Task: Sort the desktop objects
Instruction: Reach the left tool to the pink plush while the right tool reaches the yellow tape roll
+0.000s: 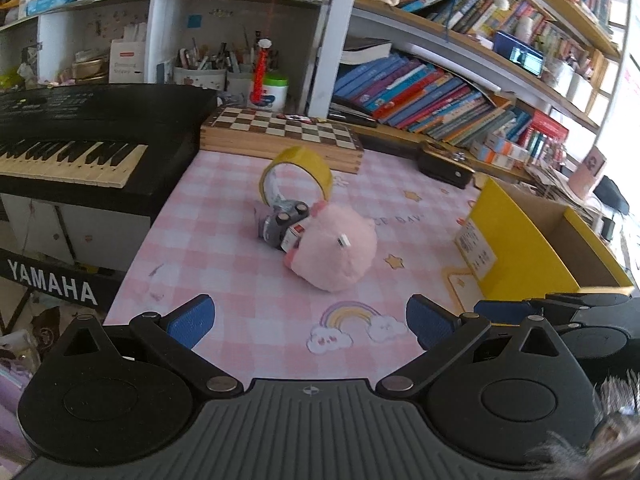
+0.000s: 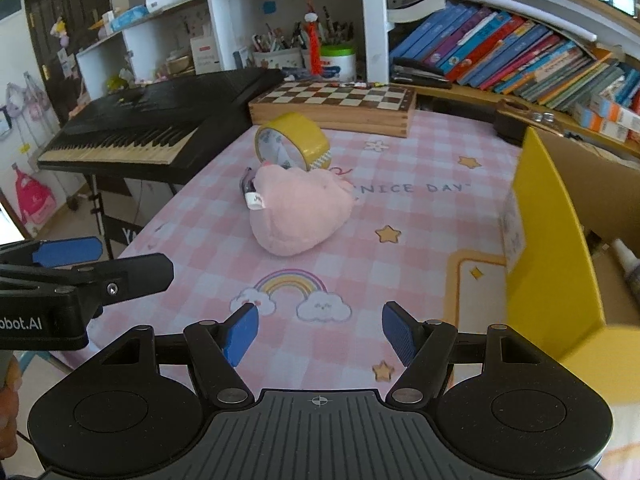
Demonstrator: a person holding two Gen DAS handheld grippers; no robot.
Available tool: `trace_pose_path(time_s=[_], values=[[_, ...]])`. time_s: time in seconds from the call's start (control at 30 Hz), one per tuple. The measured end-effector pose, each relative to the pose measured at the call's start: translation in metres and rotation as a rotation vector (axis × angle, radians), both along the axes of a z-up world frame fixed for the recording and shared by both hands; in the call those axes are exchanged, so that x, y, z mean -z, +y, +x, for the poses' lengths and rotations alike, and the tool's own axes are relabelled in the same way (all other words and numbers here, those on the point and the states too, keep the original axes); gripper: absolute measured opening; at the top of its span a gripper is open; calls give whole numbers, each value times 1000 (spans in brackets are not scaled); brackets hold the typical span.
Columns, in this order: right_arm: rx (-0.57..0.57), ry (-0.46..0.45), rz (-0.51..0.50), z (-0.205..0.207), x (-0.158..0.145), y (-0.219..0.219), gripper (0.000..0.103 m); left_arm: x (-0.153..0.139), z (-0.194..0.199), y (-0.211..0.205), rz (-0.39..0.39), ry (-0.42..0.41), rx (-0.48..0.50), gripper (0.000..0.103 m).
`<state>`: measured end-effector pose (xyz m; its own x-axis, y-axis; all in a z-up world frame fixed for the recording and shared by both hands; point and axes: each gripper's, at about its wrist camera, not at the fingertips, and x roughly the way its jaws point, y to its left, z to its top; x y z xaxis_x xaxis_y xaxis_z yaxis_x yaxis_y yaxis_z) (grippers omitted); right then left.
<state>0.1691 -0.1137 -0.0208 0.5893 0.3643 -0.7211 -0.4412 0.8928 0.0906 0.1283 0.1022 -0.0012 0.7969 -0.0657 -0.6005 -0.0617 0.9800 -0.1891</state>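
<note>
A pink plush toy [image 1: 334, 248] lies mid-table on the pink checked mat [image 1: 224, 240]; it also shows in the right wrist view [image 2: 298, 212]. A yellow tape roll [image 1: 298, 174] stands on edge just behind it, seen too in the right wrist view [image 2: 294, 146]. A small dark grey toy car [image 1: 280, 224] lies against the plush's left side. My left gripper [image 1: 310, 320] is open and empty, short of the plush. My right gripper [image 2: 320, 334] is open and empty, near the front edge. A yellow cardboard box [image 2: 556, 248] stands open at the right.
A black Yamaha keyboard [image 1: 80, 136] borders the mat on the left. A wooden chessboard box [image 1: 280, 132] lies behind the tape. Bookshelves [image 1: 440, 96] run along the back right. A bottle [image 2: 628, 264] lies inside the yellow box. The left gripper shows in the right wrist view [image 2: 68, 268].
</note>
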Motion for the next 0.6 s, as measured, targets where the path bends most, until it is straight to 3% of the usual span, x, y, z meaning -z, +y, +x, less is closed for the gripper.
trace_pose_path(time_s=[0.37,0.6], values=[[1,-13,-9,43,1,1,70,1,38,3,-6,-3,-57,103],[48,-58,4,78,-8,-6,70,10,66,-9,1,-4,-10,101]])
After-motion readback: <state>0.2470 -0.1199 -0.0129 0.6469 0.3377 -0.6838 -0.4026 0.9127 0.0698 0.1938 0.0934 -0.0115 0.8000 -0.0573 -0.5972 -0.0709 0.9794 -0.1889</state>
